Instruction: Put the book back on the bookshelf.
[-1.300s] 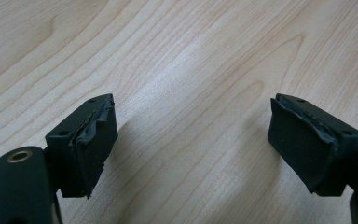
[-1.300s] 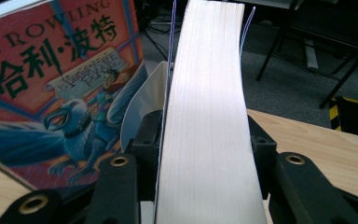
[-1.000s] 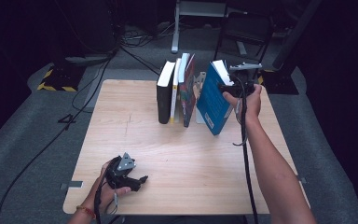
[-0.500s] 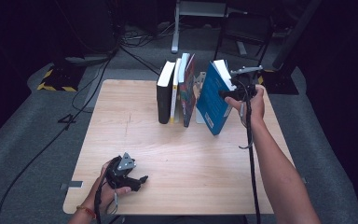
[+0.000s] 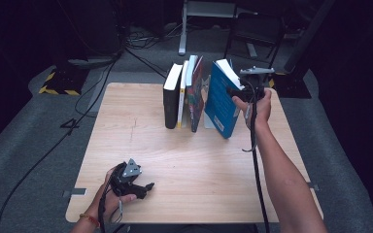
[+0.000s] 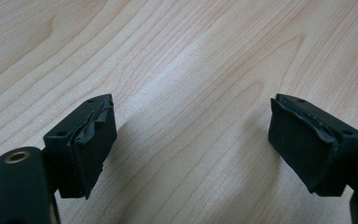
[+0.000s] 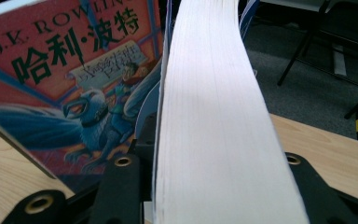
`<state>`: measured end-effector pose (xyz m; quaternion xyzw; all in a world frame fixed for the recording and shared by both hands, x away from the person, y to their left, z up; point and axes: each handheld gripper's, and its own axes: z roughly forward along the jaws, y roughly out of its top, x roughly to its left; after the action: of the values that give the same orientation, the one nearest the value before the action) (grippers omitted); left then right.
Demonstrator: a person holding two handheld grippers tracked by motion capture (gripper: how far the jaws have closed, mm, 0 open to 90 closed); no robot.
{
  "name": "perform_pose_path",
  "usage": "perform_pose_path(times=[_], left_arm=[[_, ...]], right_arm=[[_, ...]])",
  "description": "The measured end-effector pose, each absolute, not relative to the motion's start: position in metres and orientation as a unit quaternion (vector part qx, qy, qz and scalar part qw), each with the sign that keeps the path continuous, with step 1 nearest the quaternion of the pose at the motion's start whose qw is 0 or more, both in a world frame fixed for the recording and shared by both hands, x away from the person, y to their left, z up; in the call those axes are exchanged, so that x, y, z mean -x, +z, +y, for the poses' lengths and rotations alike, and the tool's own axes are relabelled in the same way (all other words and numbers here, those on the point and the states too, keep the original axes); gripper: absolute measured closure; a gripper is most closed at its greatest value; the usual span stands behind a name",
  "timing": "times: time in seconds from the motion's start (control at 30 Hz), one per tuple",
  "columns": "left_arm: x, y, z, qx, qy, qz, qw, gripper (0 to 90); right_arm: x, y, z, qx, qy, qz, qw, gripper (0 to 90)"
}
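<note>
Your right gripper holds the blue book at the upper right of the high view; its jaws have just been closing and now sit on either side of the thick white page block. The book stands on the table, its top tilted right, away from the row. Since a second ago it stands slightly straighter. Just left of it stand the red illustrated book, a thin yellow-spined one and a black book. Your left gripper rests at the lower left, jaws wide apart over bare wood.
</note>
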<state>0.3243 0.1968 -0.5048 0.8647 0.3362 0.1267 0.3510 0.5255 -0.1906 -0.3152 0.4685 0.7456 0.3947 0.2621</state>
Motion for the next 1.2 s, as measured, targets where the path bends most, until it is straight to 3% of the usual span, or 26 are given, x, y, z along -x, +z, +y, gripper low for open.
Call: perform_pose_path(times=[0.27, 0.83, 1.07, 1.2], left_arm=[[-0.324, -0.505, 0.197, -0.866, 0.128, 0.333, 0.35, 15.6], [-0.325, -0.505, 0.196, -0.867, 0.126, 0.331, 0.351, 15.3], [-0.325, -0.505, 0.196, -0.867, 0.127, 0.331, 0.351, 15.4], [-0.325, -0.505, 0.196, -0.866, 0.128, 0.332, 0.351, 15.7]], right_arm=[[-0.537, -0.31, -0.183, -0.469, 0.401, 0.736, 0.278, 60.5], [-0.503, -0.326, -0.199, -0.442, 0.395, 0.758, 0.274, 58.6], [-0.497, -0.321, -0.207, -0.442, 0.391, 0.761, 0.269, 48.9], [-0.493, -0.321, -0.211, -0.437, 0.387, 0.767, 0.265, 47.7]])
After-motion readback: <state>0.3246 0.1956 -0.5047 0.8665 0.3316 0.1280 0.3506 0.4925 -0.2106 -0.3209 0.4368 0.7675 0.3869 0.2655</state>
